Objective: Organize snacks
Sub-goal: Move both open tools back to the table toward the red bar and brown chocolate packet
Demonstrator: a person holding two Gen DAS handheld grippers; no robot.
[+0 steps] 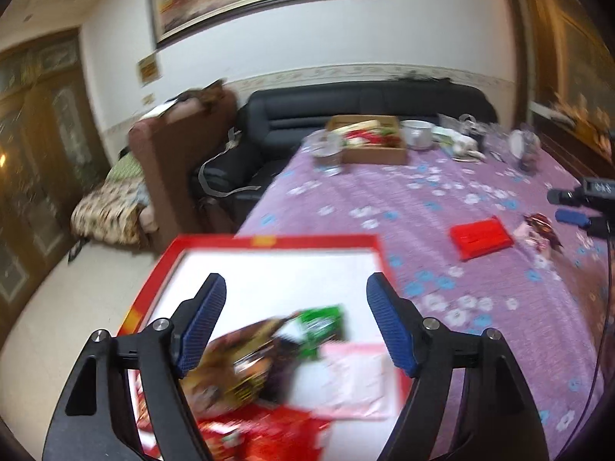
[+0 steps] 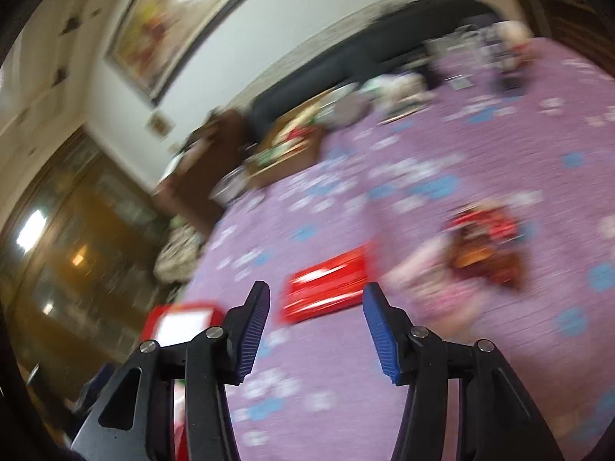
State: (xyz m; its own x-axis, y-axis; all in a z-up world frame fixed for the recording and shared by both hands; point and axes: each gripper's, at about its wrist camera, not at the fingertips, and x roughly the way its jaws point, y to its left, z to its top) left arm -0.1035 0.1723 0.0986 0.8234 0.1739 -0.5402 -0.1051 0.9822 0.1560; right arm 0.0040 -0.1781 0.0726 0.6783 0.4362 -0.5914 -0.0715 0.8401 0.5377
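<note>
Hovering the left hand-held gripper point(image 1: 296, 322), jaws spread and empty, over the red box point(image 1: 269, 240); right hand-held gripper point(image 2: 315, 330), likewise gaping, probably needing to close on the red packet point(image 2: 326, 288) next.

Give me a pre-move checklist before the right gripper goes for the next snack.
1. Right gripper open and empty: ok.
2. Flat red snack packet ahead between its fingers, lying apart on the purple flowered tablecloth: ok.
3. Left gripper open, holding nothing: ok.
4. Red-rimmed white-bottomed box has bare room: ok.
5. Right wrist view sharp enough for aiming: not ok, blurred.
6. Dark brown-and-pink wrapped snacks count: cannot tell.
</note>
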